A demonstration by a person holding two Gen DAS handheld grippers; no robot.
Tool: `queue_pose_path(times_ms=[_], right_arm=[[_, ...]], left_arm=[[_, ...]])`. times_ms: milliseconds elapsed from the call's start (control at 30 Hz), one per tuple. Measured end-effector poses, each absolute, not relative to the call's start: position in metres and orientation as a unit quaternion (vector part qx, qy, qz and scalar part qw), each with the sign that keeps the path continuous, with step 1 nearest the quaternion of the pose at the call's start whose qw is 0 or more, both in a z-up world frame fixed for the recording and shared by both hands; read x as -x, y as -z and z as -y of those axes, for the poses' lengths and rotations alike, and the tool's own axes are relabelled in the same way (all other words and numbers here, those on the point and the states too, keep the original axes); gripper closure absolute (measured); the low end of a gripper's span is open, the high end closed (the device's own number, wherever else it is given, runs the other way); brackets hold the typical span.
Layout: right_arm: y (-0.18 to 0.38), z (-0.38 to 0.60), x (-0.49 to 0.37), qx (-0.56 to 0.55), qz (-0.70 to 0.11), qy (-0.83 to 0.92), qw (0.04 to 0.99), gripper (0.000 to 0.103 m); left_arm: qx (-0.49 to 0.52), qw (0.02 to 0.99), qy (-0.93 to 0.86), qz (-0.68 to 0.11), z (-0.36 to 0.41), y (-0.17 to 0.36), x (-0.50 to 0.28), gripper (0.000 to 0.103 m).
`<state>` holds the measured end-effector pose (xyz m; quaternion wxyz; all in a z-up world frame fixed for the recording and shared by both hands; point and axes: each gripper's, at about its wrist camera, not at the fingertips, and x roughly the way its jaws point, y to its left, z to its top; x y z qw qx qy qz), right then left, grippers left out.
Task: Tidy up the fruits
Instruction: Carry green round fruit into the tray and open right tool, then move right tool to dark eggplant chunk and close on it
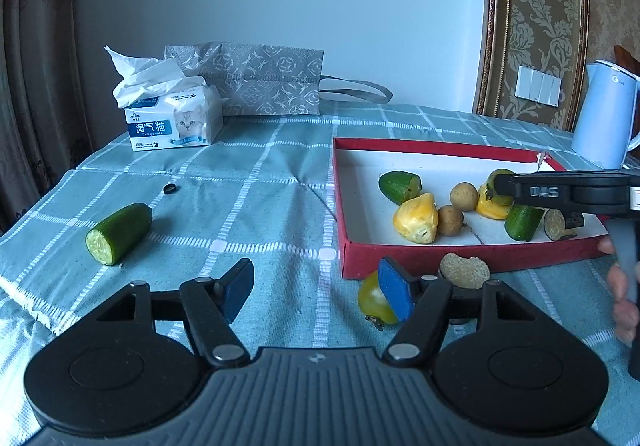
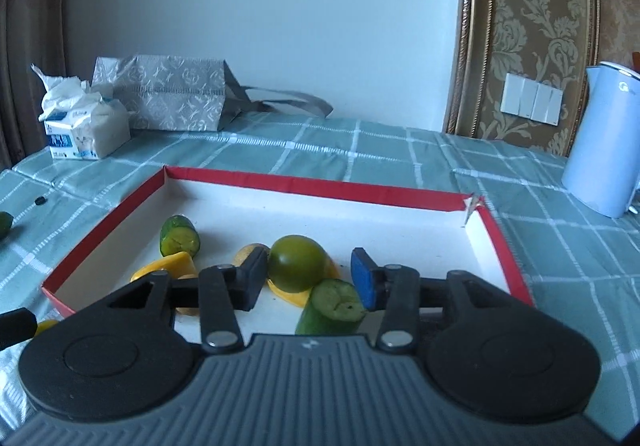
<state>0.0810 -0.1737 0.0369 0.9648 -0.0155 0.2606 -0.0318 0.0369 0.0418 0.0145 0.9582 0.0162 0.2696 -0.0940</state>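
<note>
Left gripper (image 1: 316, 288) hangs low over the counter (image 1: 256, 182), jaws spread wide, nothing between them. Its right blue pad sits right against a yellow-green tomato (image 1: 374, 302) lying on the checked cloth just outside the red box's (image 1: 400, 256) near wall. A tan, rough-skinned half-round piece (image 1: 464, 270) lies beside it, touching that wall (can't tell what fruit it is).

Right gripper (image 2: 310, 280) is over the box interior, jaws parted and released. A round green tomato (image 2: 296, 263) sits between the fingers; left pad looks close to it, right pad clearly apart, so no grasp.

Box contents, white floor, clustered toward the near right:
- cucumber stub (image 1: 400, 186), dark green skin, pale cut face
- second cucumber piece (image 1: 522, 222), cut end up in the right wrist view
- two yellow pepper-like chunks (image 1: 416, 218), glossy, one under the green tomato
- two small round tan fruits (image 1: 464, 196)
- dark purple eggplant slice (image 1: 556, 224) at the right end

Outside the box: a longer cucumber piece (image 1: 120, 232) far left on the cloth, pale seeded cut face toward us, a small black cap (image 1: 170, 188) behind it.

Back of the counter: tissue pack (image 1: 172, 118), grey patterned bag (image 1: 256, 80), pale blue kettle (image 1: 604, 114) at right.
</note>
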Motion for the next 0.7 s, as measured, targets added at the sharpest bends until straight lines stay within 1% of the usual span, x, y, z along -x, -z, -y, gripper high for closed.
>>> queue_pose_path(times_ms=[267, 333, 367, 500, 700], right_arm=[[-0.041, 0.181, -0.005, -0.01, -0.239, -0.039, 0.97, 0.057], [-0.04, 0.175, 0.011, -0.01, -0.24, -0.066, 0.969, 0.052], [-0.039, 0.171, 0.016, -0.006, -0.242, -0.078, 0.967, 0.051], [-0.034, 0.151, 0.021, 0.01, -0.257, -0.119, 0.959, 0.051], [-0.022, 0.128, 0.003, 0.013, -0.283, -0.118, 0.952, 0.051]], left_arm=[[-0.014, 0.959, 0.092, -0.269, -0.048, -0.013, -0.029, 0.035], [-0.015, 0.959, 0.092, -0.269, -0.05, -0.012, -0.027, 0.035], [-0.018, 0.959, 0.092, -0.268, -0.052, -0.012, -0.025, 0.035], [-0.026, 0.958, 0.09, -0.272, -0.058, -0.009, -0.019, 0.035], [-0.033, 0.956, 0.093, -0.275, -0.062, -0.004, -0.017, 0.035]])
